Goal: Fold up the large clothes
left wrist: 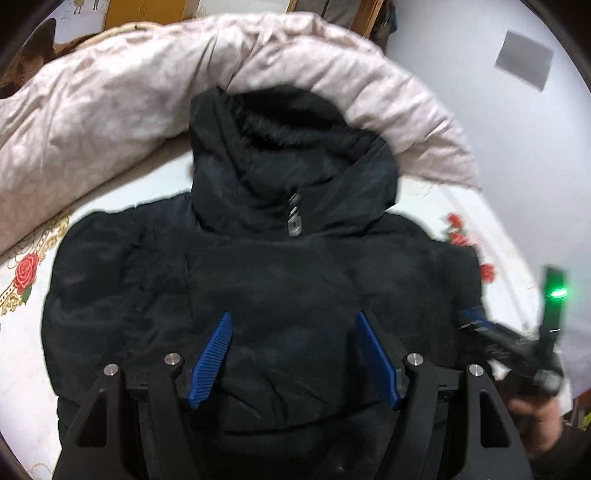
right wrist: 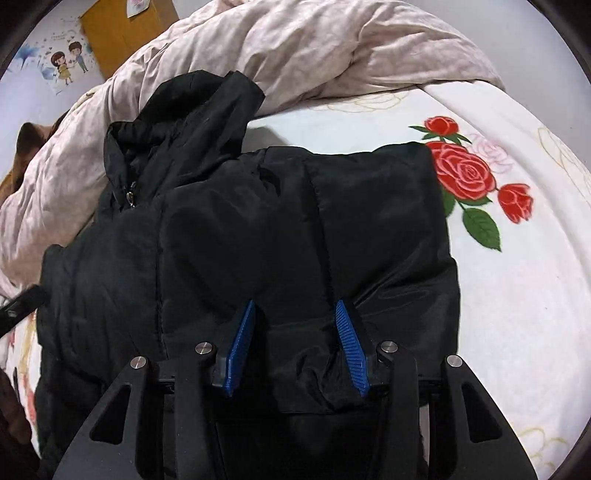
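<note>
A black hooded padded jacket (left wrist: 295,266) lies front up on the bed, its hood (left wrist: 291,140) resting against the quilt. My left gripper (left wrist: 293,317) hangs open over the jacket's middle, blue pads (left wrist: 212,358) wide apart with nothing pinched. In the right wrist view the jacket (right wrist: 229,229) fills the centre, its right side folded inwards. My right gripper (right wrist: 295,306) is down on that folded part. A bunch of black fabric sits between its half-spread jaws, and both blue pads (right wrist: 238,347) still show their faces. It appears blurred at the jacket's right edge (left wrist: 476,321).
A rumpled pale pink quilt (left wrist: 110,110) is heaped along the far side of the bed. The white sheet printed with red roses (right wrist: 465,177) is bare to the jacket's right. A hand (left wrist: 535,417) holds the right gripper. A wooden cabinet (right wrist: 122,33) stands beyond.
</note>
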Demonstrator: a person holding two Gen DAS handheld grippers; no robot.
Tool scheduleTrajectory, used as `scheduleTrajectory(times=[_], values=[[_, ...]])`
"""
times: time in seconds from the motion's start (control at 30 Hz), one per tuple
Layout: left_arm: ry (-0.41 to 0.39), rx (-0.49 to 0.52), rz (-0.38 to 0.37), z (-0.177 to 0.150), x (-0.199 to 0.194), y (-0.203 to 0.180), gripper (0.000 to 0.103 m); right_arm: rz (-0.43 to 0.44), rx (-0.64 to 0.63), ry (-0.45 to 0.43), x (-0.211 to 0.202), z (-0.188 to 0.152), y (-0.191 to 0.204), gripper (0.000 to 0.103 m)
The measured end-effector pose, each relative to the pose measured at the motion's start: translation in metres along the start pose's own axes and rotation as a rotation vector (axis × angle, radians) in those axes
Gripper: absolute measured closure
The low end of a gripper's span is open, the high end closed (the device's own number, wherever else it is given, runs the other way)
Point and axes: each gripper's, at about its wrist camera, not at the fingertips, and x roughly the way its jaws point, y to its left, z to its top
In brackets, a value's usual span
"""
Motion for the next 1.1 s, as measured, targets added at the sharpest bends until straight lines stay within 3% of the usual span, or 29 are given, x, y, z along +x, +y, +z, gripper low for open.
scheduleTrajectory(times=[0.17, 0.33, 0.43, 0.53, 0.67, 0.77, 0.93, 1.1], values=[[0.028, 0.040, 0.038, 0.001, 0.020, 0.004, 0.032, 0.012, -0.012, 0.007, -0.013, 0.009, -0.002, 0.056], [-0.026, 0.042, 0.044, 0.012, 0.006, 0.006, 0.032, -0.001, -0.016, -0.089, -0.036, 0.031, -0.010, 0.056], [0.010, 0.043, 0.126, 0.017, 0.031, 0.017, 0.031, -0.048, -0.037, -0.047, -0.013, 0.043, -0.014, 0.056], [0.030, -0.047, 0.070, 0.013, 0.050, 0.035, 0.029, -0.069, -0.066, 0.020, 0.020, 0.040, -0.017, 0.057], [-0.014, 0.036, 0.126, 0.006, 0.061, 0.023, 0.027, -0.118, -0.105, 0.008, 0.033, 0.032, -0.010, 0.057], [-0.015, 0.036, 0.127, 0.007, 0.063, 0.024, 0.027, -0.134, -0.110, 0.010, 0.034, 0.032, -0.010, 0.057], [0.012, 0.033, 0.116, 0.018, 0.043, 0.026, 0.032, -0.152, -0.090, -0.012, 0.004, 0.038, -0.003, 0.057], [-0.094, 0.057, 0.104, 0.004, -0.014, 0.030, 0.034, -0.095, -0.084, -0.109, -0.048, 0.023, 0.014, 0.057]])
